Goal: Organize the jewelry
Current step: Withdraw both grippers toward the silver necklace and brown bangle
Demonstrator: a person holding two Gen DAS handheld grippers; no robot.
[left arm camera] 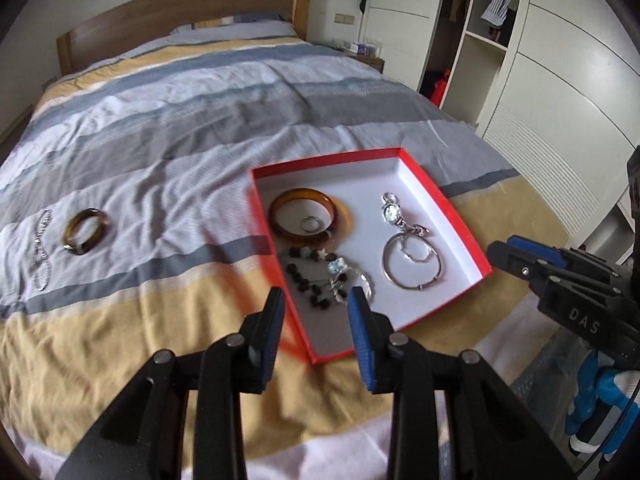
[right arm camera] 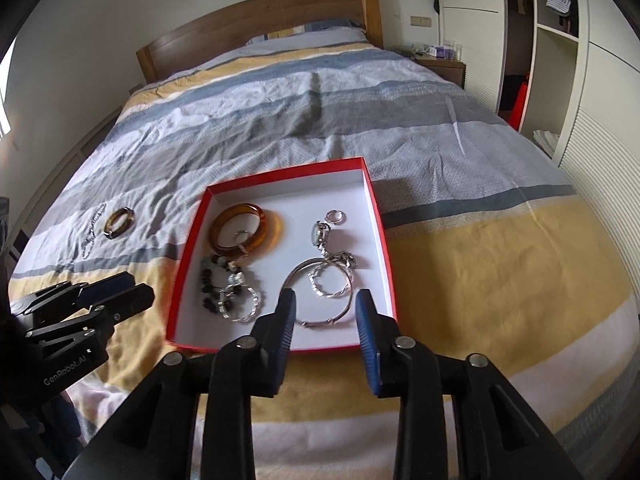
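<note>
**Two pieces left on the bed, both hand-held grippers empty**

I see the left hand-held gripper [left arm camera: 316, 304] with its jaws apart and nothing between them, hanging over the near left corner of the red box [left arm camera: 448, 204]. The right hand-held gripper [right arm camera: 324, 306] is likewise apart and empty, above the box's near edge.

Still outside the box, well to its left on the striped bedspread [left arm camera: 160, 120], lie a brown bangle [left arm camera: 85, 231] and, just beside it, a silver chain [left arm camera: 42, 248].

I judge the bangle stiff, smooth and probably slippery. I would pinch it across one side of the ring, with one pad inside the hoop. The chain looks limp and light; gripped at mid-length, it should drape from both sides, though the soft cloth may bunch up under the pads.

Inside the box, the bead strand [left arm camera: 304, 276] and the silvery pieces overlap, and motion blur smears the box's left wall, so I cannot separate them. The chain's clasp is too small to make out.
</note>
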